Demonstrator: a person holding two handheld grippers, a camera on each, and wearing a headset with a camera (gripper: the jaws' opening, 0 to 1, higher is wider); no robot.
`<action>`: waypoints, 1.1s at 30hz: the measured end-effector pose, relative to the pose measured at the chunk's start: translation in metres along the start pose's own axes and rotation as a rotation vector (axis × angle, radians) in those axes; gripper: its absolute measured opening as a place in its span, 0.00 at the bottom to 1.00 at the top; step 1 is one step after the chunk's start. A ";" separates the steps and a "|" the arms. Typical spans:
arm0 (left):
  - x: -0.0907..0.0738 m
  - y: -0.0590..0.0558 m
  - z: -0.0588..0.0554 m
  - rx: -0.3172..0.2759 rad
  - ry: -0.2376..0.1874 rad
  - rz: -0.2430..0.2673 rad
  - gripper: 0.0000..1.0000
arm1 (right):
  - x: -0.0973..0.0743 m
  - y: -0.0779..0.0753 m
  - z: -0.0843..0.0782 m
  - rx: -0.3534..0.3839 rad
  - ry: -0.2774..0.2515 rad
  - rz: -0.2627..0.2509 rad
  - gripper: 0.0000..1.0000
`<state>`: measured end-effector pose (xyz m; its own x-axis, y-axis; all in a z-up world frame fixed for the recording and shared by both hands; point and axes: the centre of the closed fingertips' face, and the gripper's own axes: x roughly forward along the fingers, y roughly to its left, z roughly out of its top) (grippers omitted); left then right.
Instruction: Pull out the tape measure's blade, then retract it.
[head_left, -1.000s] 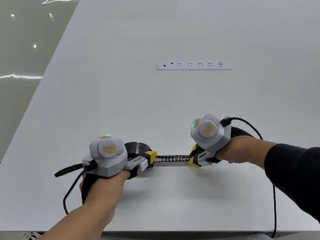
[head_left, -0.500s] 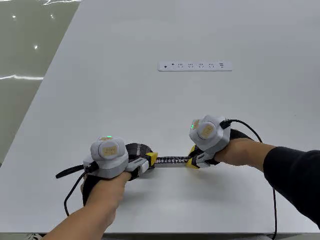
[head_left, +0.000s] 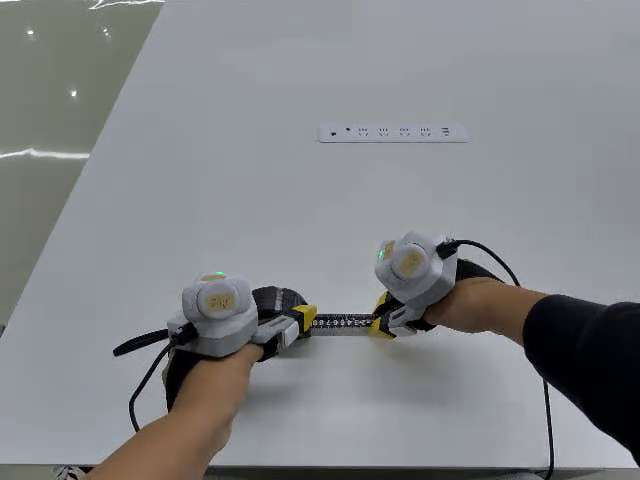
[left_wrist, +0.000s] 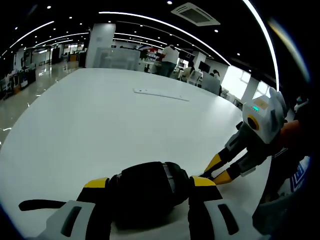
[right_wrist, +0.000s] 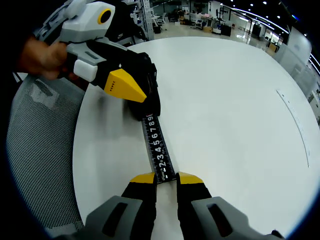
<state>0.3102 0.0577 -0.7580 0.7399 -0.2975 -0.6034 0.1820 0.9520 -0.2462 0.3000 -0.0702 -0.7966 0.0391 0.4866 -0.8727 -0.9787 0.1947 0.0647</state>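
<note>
1. The right tool has its yellow-tipped jaws pressed together on the free end of the blade.
2. The left tool pinches the tape measure by its black case, one jaw on either side.
3. The case sits on the white table near its front edge. A short stretch of blade runs from it, low over the table, to the right tool.
4. In the right gripper view, the dark blade carries white digits that read 2 to 9, counting toward the case.
5. Well apart, farther back, a white power strip lies flat on the table. Its markings are too small to read.
</note>
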 end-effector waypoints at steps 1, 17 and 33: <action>0.000 0.001 0.000 -0.001 -0.001 -0.002 0.58 | 0.001 0.001 0.002 0.000 -0.002 0.001 0.10; 0.001 0.001 0.000 -0.001 -0.001 0.000 0.58 | 0.004 0.002 0.008 0.004 -0.020 0.001 0.10; 0.000 0.000 0.001 -0.007 -0.002 0.000 0.58 | 0.007 0.004 0.014 0.012 -0.029 0.010 0.10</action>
<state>0.3105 0.0576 -0.7575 0.7411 -0.2976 -0.6019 0.1779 0.9514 -0.2514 0.2989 -0.0541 -0.7955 0.0353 0.5127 -0.8578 -0.9766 0.1999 0.0793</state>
